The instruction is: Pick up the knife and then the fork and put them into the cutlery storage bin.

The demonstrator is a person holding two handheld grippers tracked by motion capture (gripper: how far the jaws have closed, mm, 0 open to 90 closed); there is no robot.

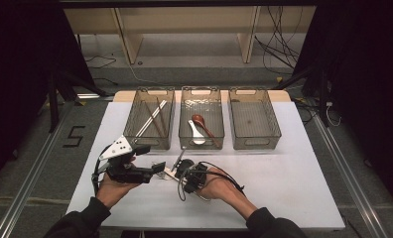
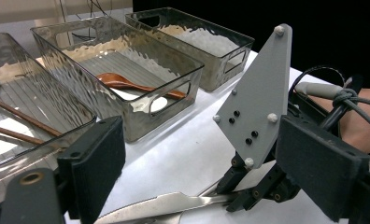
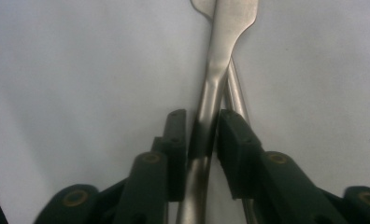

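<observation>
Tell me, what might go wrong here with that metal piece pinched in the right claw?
The right gripper pinches one steel utensil handle, but a second steel piece lies crossed right under it, so a lift could drag or flick that one. The grip sits far along the smooth handle, so it might swivel or slip. The open left gripper sits close by, so the two could bump.

We see a white counter (image 1: 294,173) carrying three smoky grey, ripple-patterned bins (image 1: 254,119). A reddish-brown spoon (image 2: 122,83) lies beside a white one (image 1: 196,134), and the silver handle (image 3: 211,88) shines between black jaws.
</observation>
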